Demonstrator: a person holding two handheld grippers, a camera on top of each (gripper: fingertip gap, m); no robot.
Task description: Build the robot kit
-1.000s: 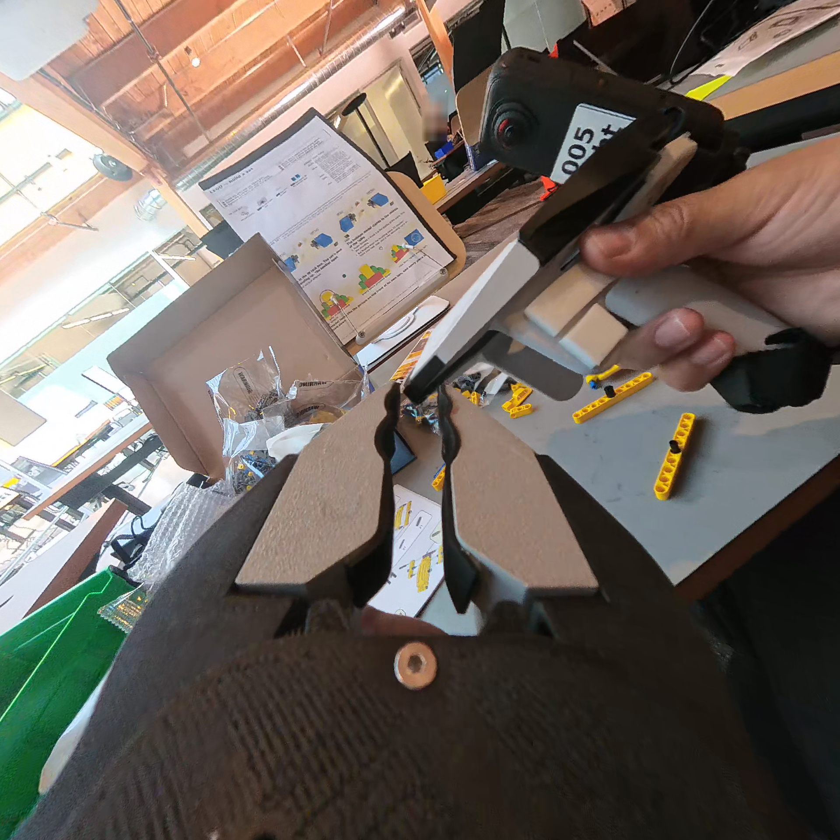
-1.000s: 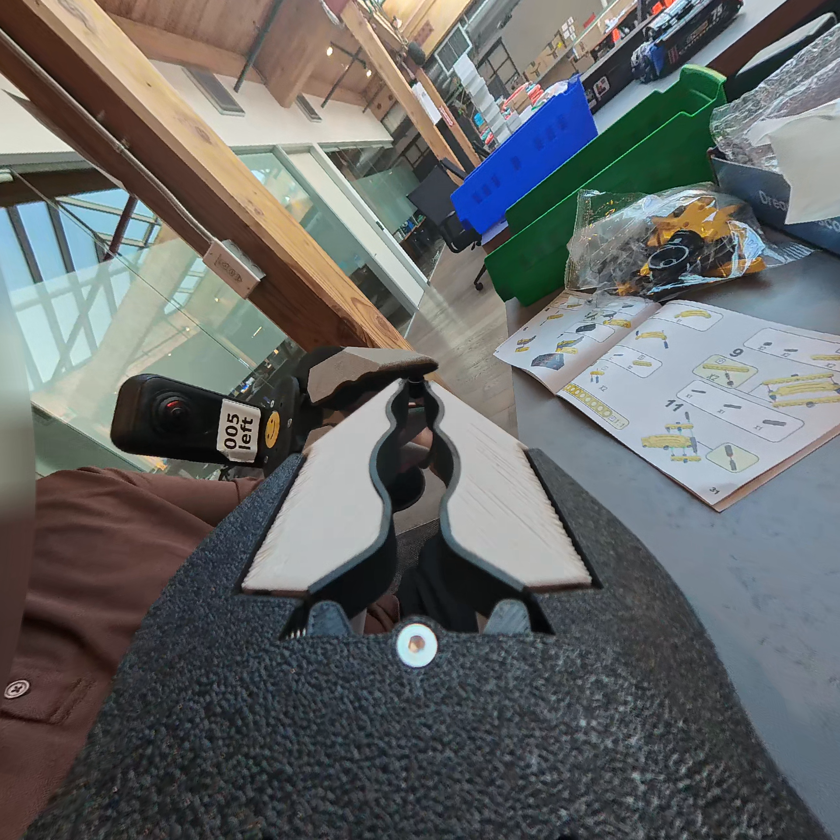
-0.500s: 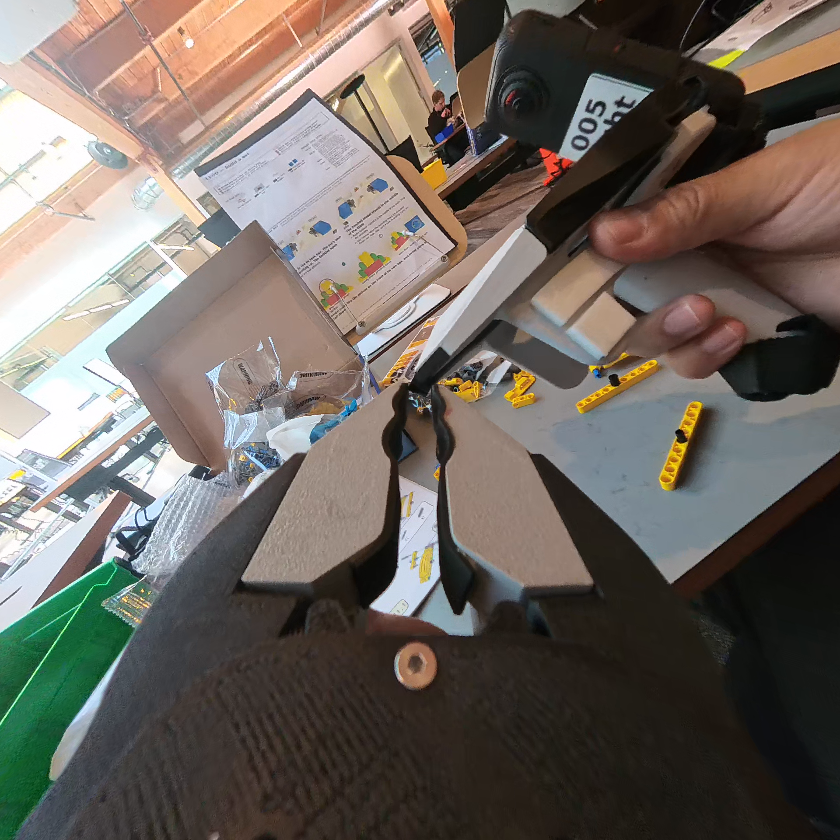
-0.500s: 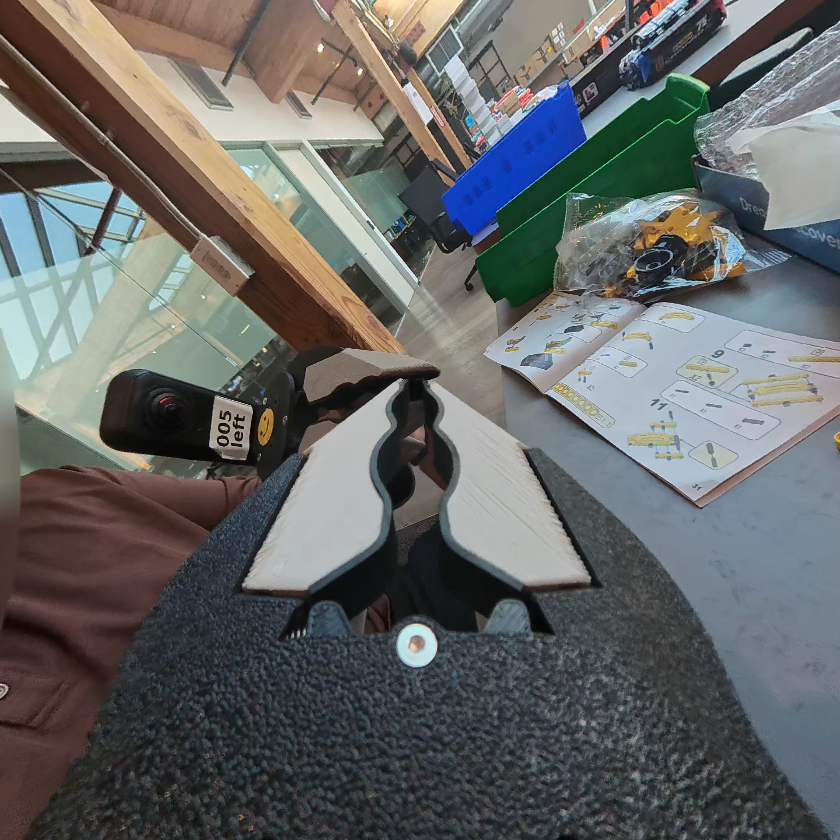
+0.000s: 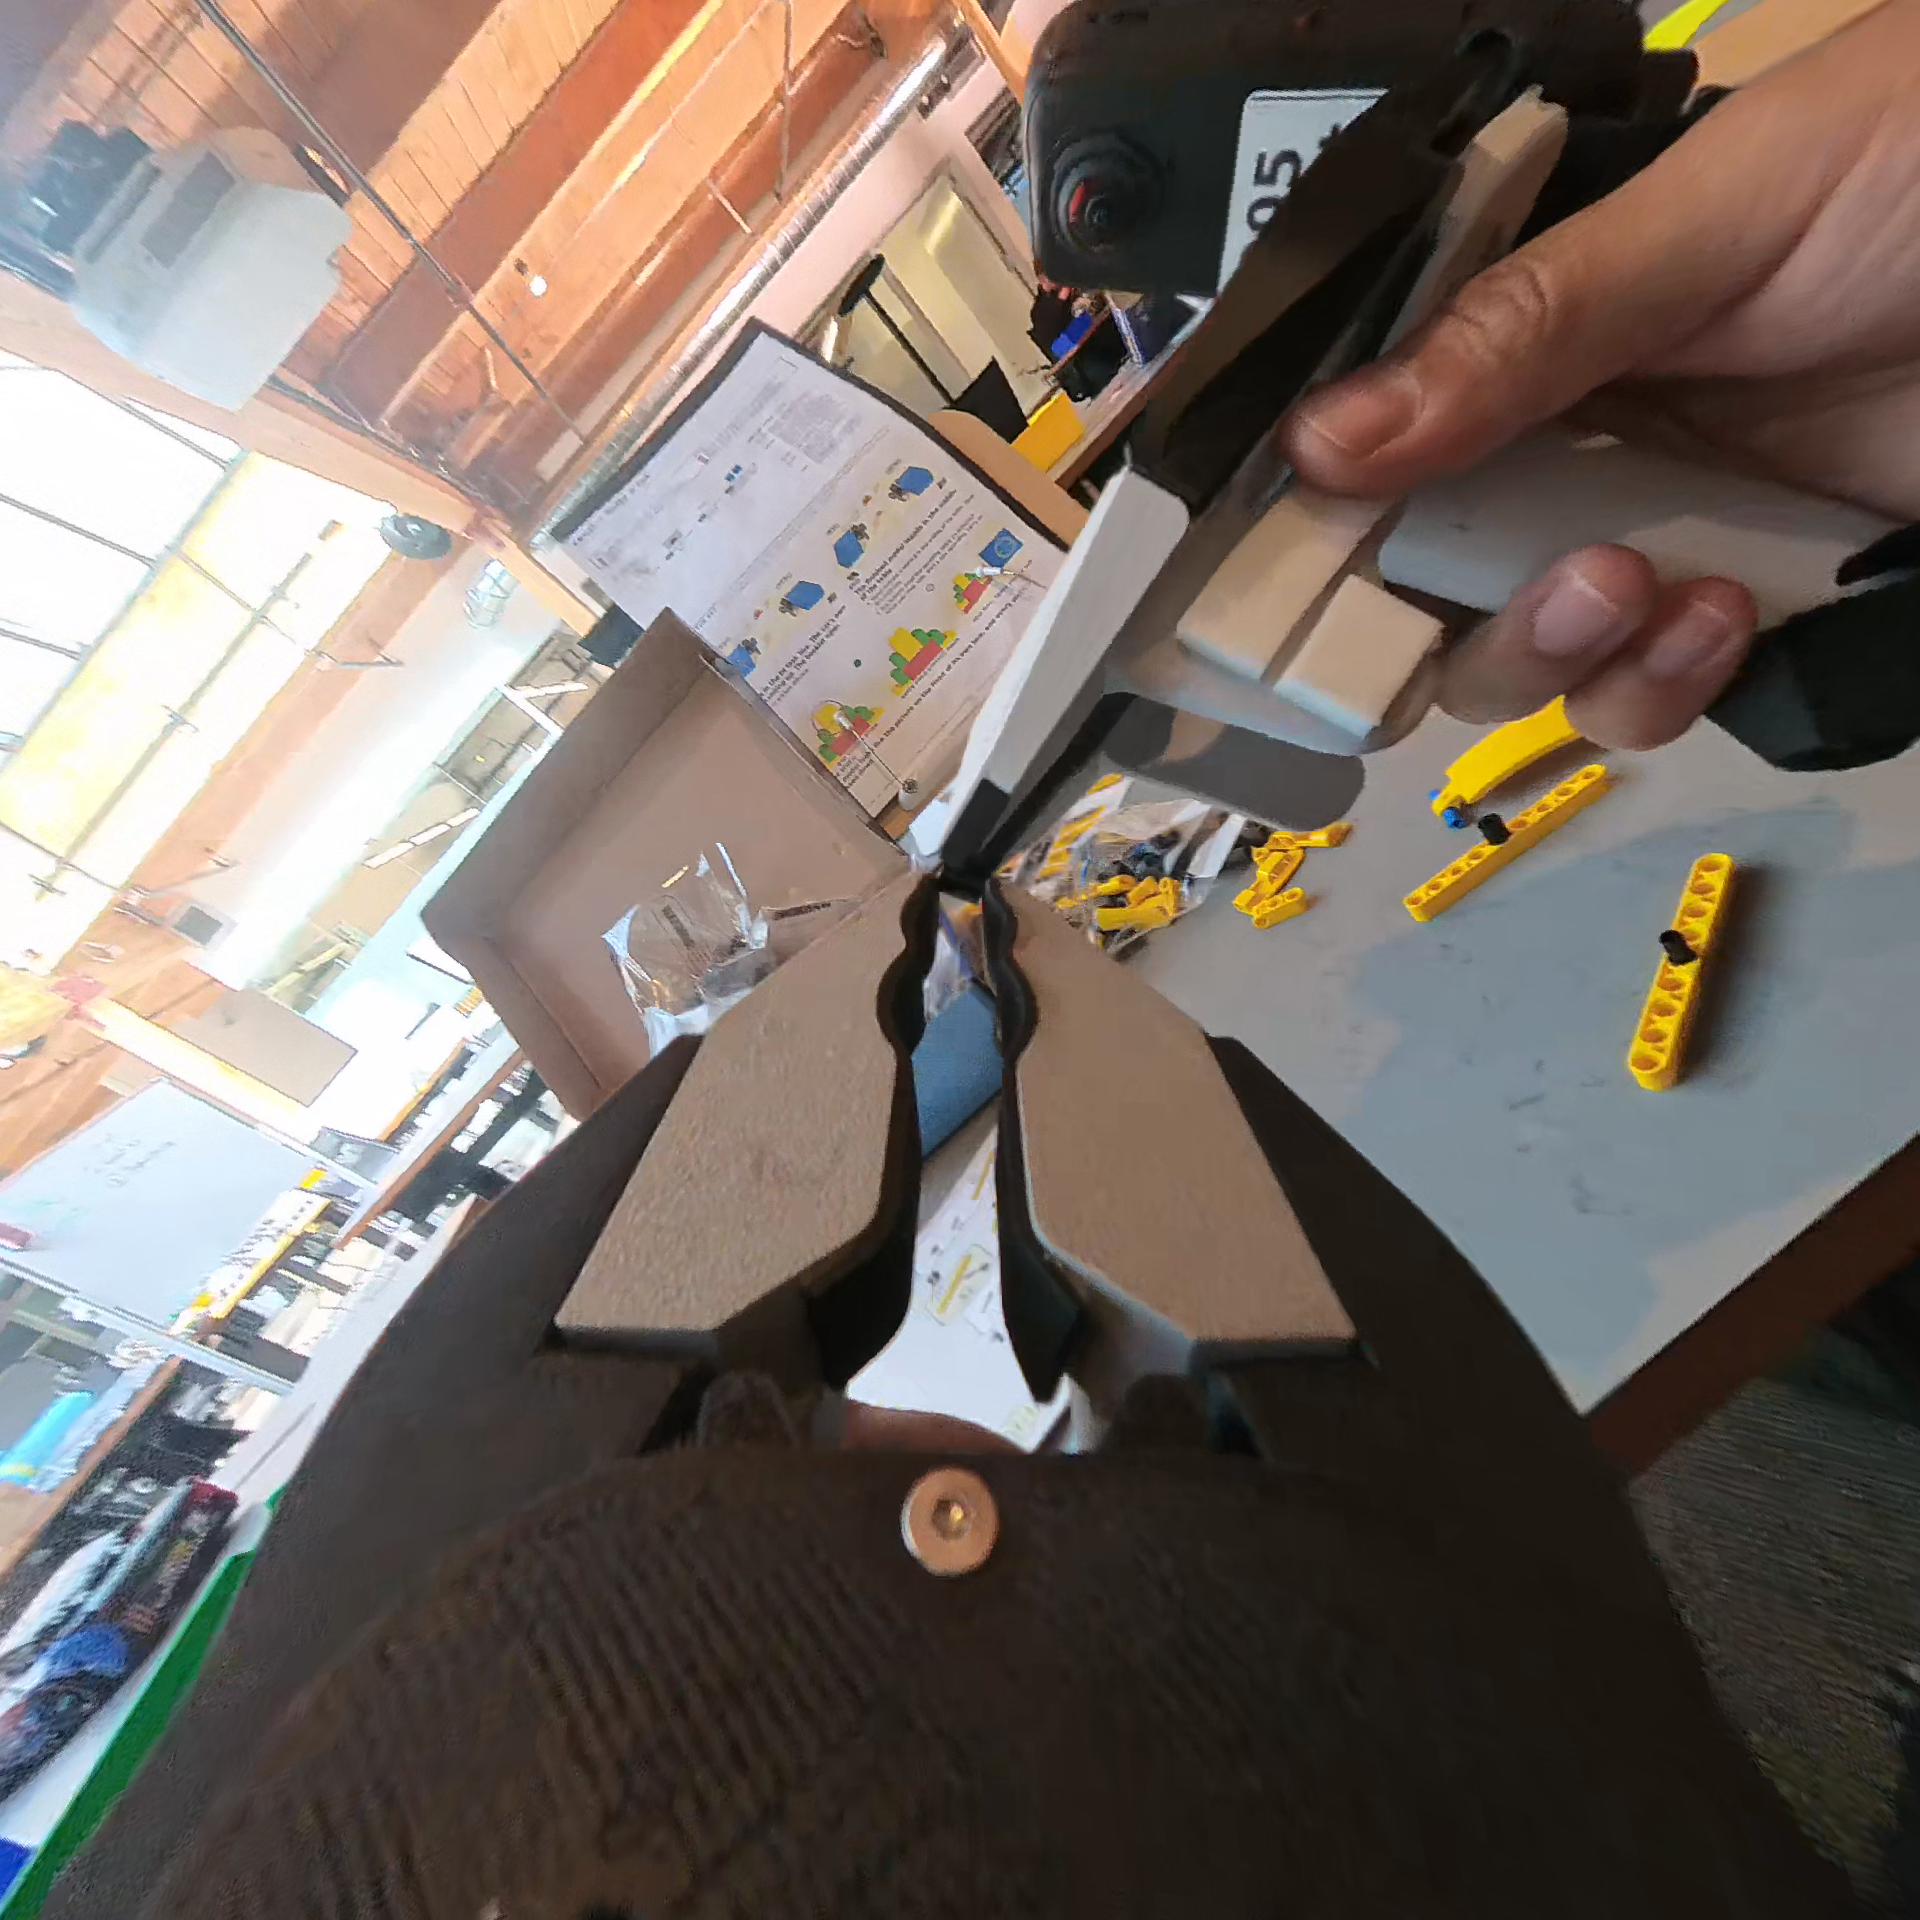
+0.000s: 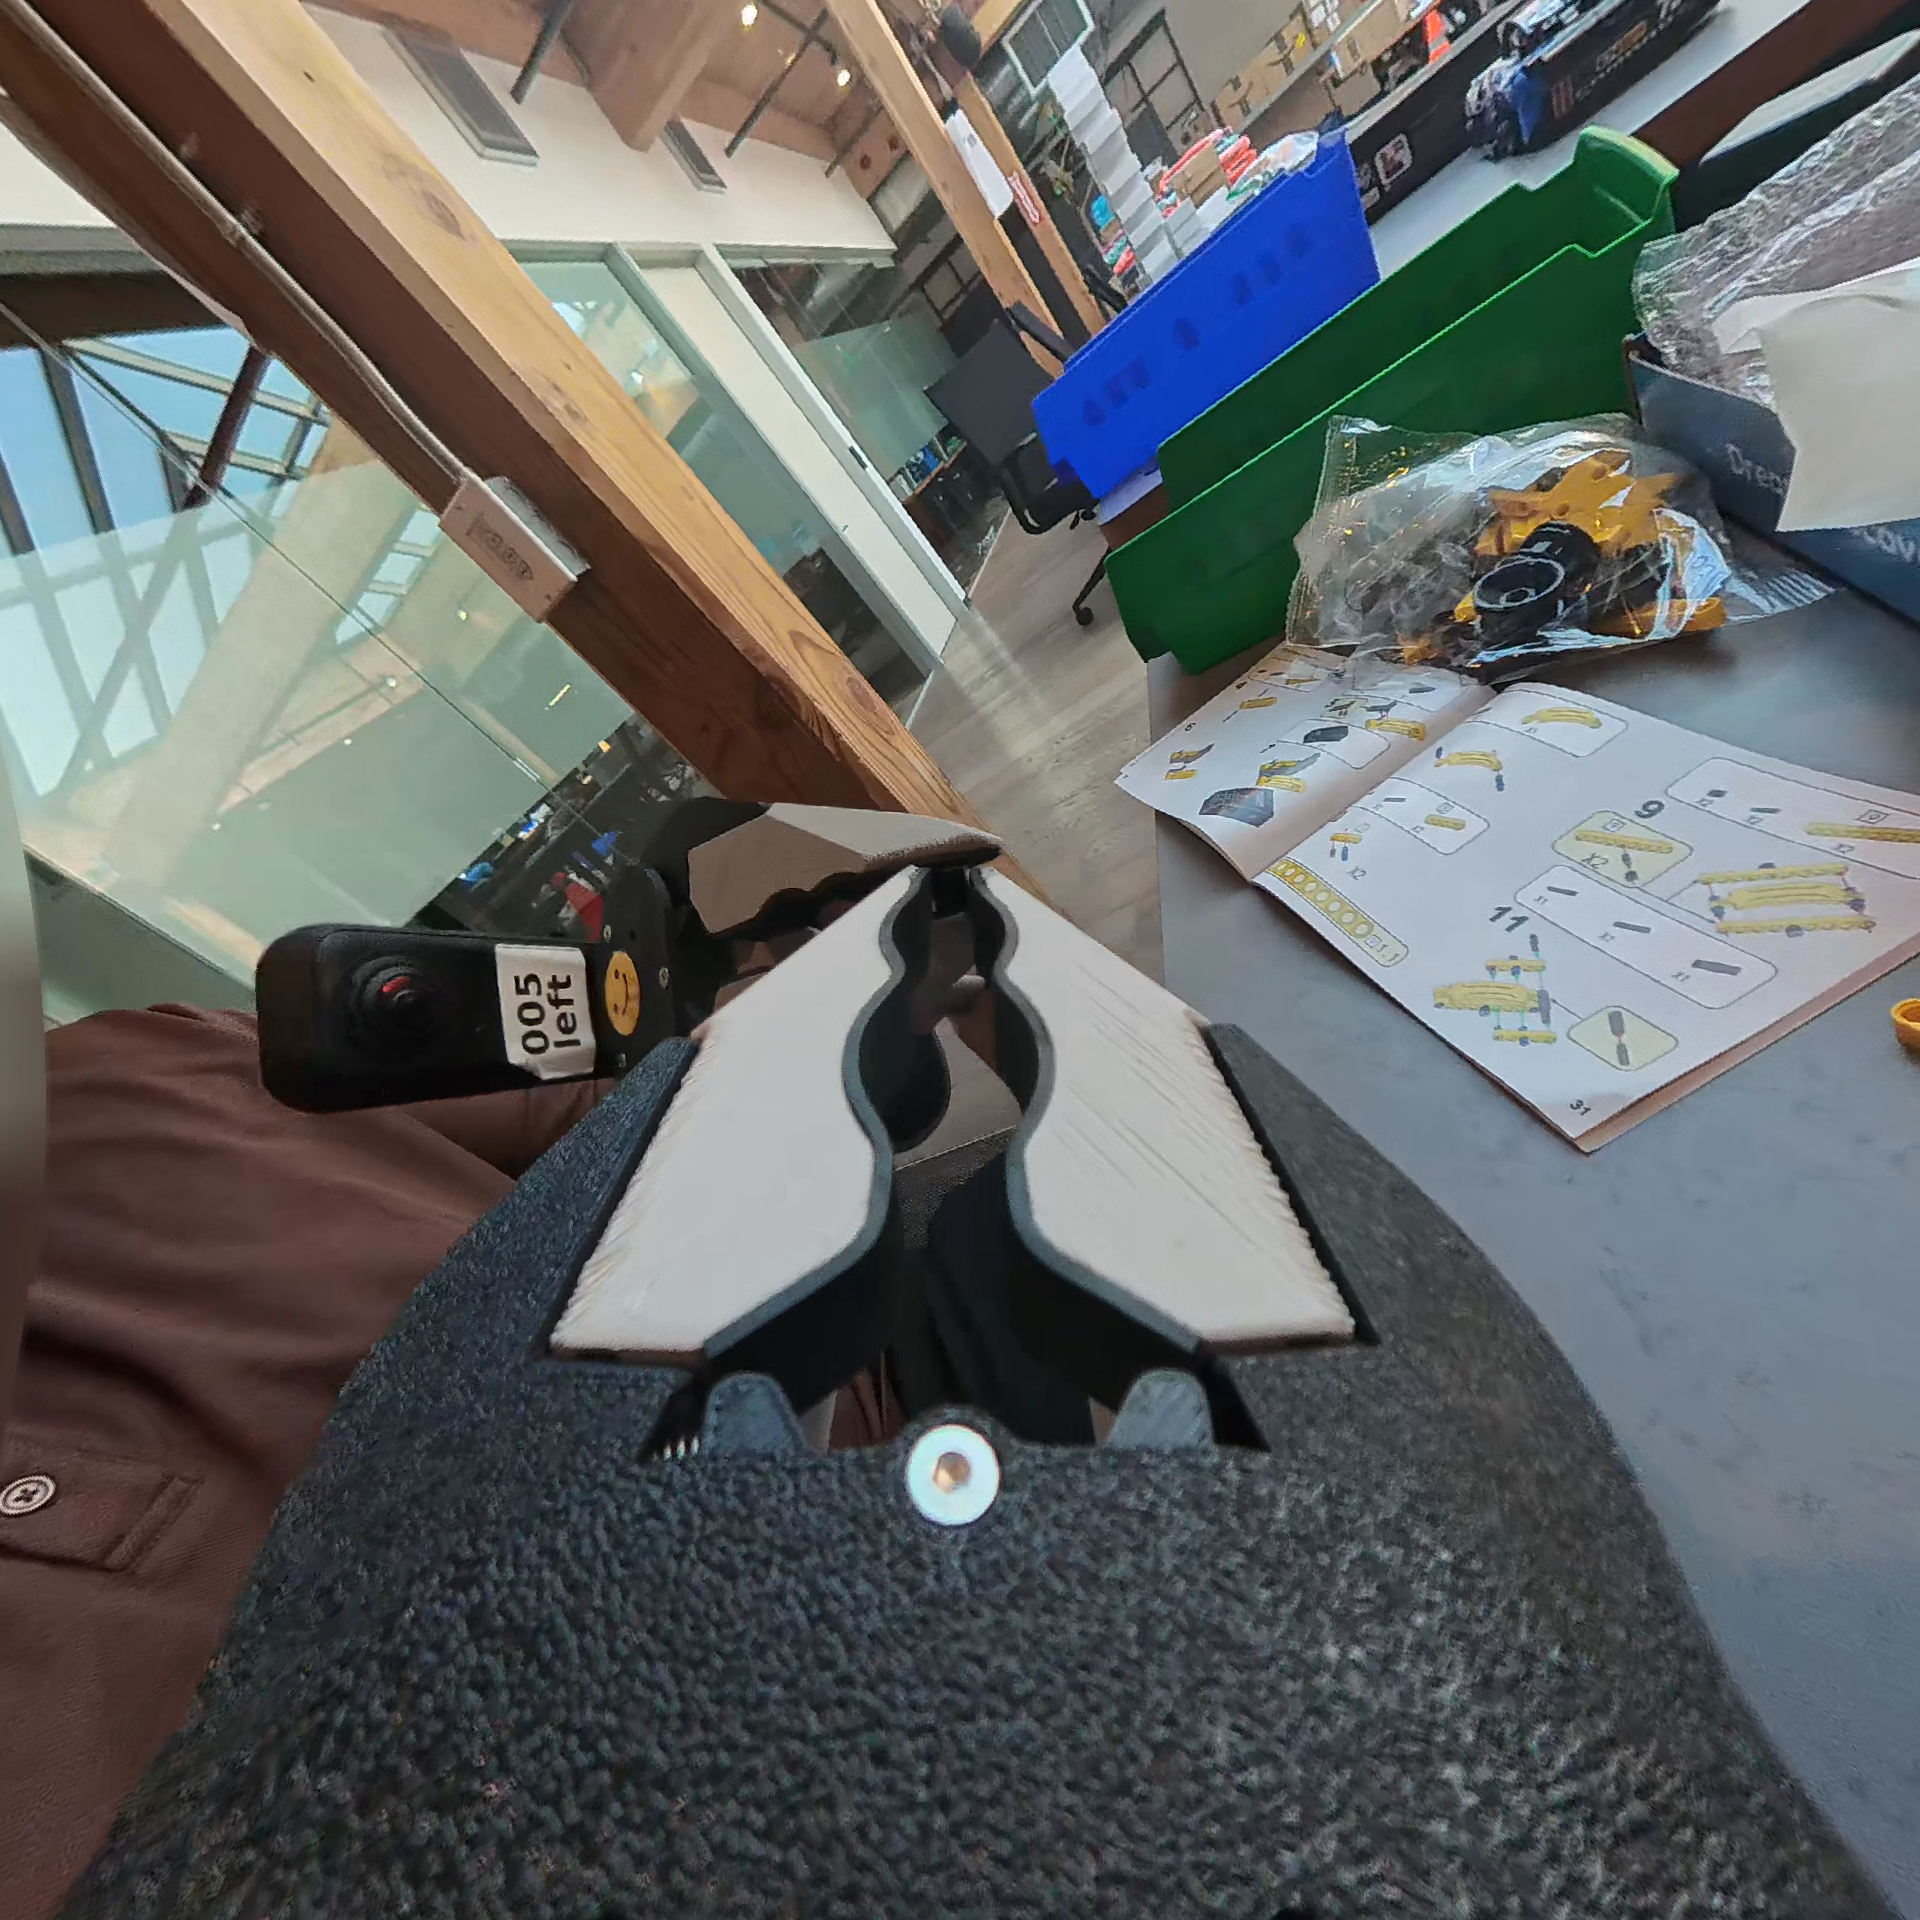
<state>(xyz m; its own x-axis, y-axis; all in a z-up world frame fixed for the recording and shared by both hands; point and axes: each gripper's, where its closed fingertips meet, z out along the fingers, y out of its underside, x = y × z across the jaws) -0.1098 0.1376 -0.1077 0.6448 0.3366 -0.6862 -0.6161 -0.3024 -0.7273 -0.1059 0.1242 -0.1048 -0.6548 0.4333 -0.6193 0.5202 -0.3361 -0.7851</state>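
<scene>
Left gripper (image 5: 958,899), black body with 2 tan wavy-edged fingers: jaws narrow, only a thin slit between the tips. Right gripper (image 6: 948,881), black body with 2 pale fingers: jaws equally narrow. The 2 grippers meet tip to tip, above the near edge of the grey table (image 5: 1455,1091). Something small and dark sits right at the meeting point; cannot tell whether it is a separate piece or which jaws, if any, pinch it.

A bare hand (image 5: 1662,416) wraps the right gripper's handle. A brown sleeve (image 6: 208,1195) lies behind the left one.

On the table, nearest: a straight yellow holed beam with 1 black pin (image 5: 1680,971), lying flat. Just beyond it, a longer yellow holed beam (image 5: 1507,842), also pinned. An open paper instruction booklet (image 6: 1558,883) lies flat. Farther: a scatter of small yellow pieces (image 5: 1132,899), a clear plastic bag of yellow and black parts (image 6: 1507,551), an open brown cardboard box (image 5: 665,821). Past these, a long green plastic bin (image 6: 1403,447) and a blue plastic bin (image 6: 1216,312)
</scene>
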